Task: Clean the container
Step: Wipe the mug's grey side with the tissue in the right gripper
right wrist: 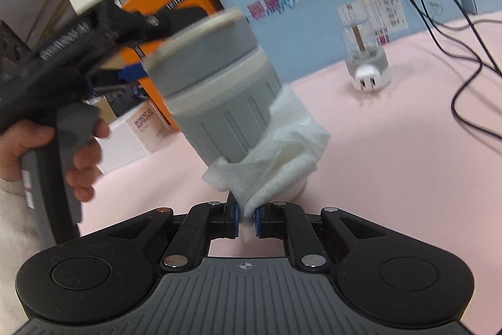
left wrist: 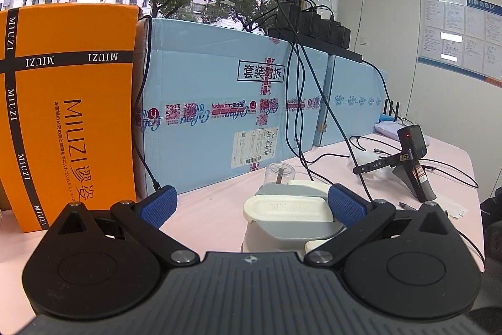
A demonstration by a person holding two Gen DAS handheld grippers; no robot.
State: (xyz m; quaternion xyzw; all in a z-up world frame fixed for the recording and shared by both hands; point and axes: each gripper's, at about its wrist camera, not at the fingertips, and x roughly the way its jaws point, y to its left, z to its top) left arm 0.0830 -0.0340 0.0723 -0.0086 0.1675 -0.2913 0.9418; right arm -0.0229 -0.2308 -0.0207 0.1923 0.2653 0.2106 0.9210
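I'm pinching a soft white folded wipe (right wrist: 276, 153) in my right gripper (right wrist: 246, 217), rubbing the rigid, ribbed grey plastic container (right wrist: 219, 90); my left gripper (left wrist: 251, 204) hangs wide open around its lid, best braced there.

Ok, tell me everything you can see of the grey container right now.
The grey container is a ribbed plastic tub with a cream band under a grey lid carrying cream latches. It stands on the pink table, tilted in the right view. The left gripper is open around the lid. A white cloth, pinched by the right gripper, presses against its lower side.
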